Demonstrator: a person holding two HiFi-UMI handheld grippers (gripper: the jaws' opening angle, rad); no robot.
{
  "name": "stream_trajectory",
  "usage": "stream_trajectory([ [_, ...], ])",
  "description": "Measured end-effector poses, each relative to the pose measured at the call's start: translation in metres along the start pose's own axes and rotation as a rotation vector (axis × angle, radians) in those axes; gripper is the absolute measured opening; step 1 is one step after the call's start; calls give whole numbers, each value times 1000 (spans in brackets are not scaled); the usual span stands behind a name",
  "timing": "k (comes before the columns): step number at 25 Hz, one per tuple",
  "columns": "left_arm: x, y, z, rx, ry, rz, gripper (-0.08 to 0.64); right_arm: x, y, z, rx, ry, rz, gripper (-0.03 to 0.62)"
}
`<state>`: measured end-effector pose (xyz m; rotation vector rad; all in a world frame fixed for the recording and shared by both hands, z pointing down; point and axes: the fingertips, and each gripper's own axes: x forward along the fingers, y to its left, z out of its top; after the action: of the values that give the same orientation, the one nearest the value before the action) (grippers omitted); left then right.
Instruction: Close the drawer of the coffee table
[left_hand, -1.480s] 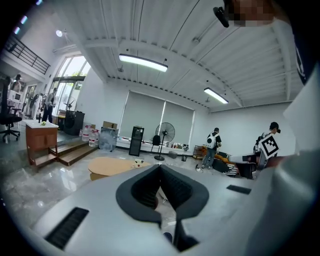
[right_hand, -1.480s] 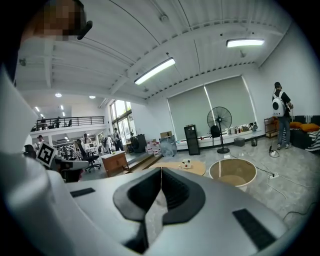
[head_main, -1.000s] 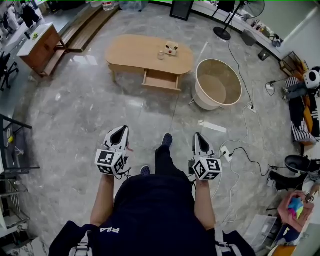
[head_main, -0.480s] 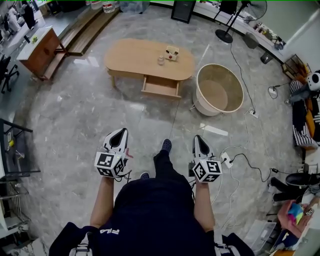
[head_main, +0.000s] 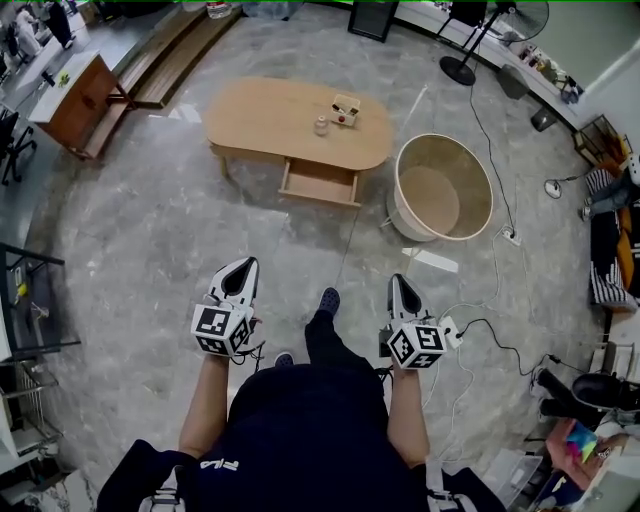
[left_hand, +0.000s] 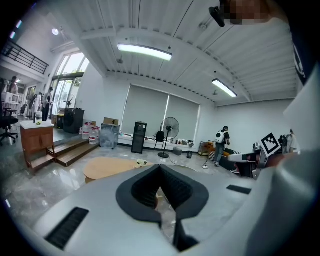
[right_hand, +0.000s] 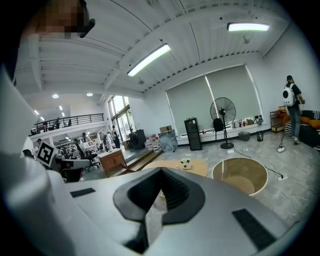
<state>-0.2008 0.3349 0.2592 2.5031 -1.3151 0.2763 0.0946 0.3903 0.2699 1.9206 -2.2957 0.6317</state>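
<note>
Jaws pressed together on nothing, left gripper and right gripper face the open drawer, well ahead, midway between them, front crosswise, neither nearer.

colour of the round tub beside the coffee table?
Round tub: white outside, tan inside. Clearest in the head view.

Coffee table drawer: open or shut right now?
Open. In the head view the drawer juts out past the front edge of the coffee table, with its inside showing.
</note>
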Motion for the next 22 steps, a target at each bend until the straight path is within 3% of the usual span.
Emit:
stream_trajectory([
  [15, 133, -9, 60, -8, 10, 85, 25, 117, -96, 64, -24, 42, 89, 26],
  [22, 155, -22, 72, -6, 16, 111, 25, 139, -113, 76, -20, 44, 141, 26],
])
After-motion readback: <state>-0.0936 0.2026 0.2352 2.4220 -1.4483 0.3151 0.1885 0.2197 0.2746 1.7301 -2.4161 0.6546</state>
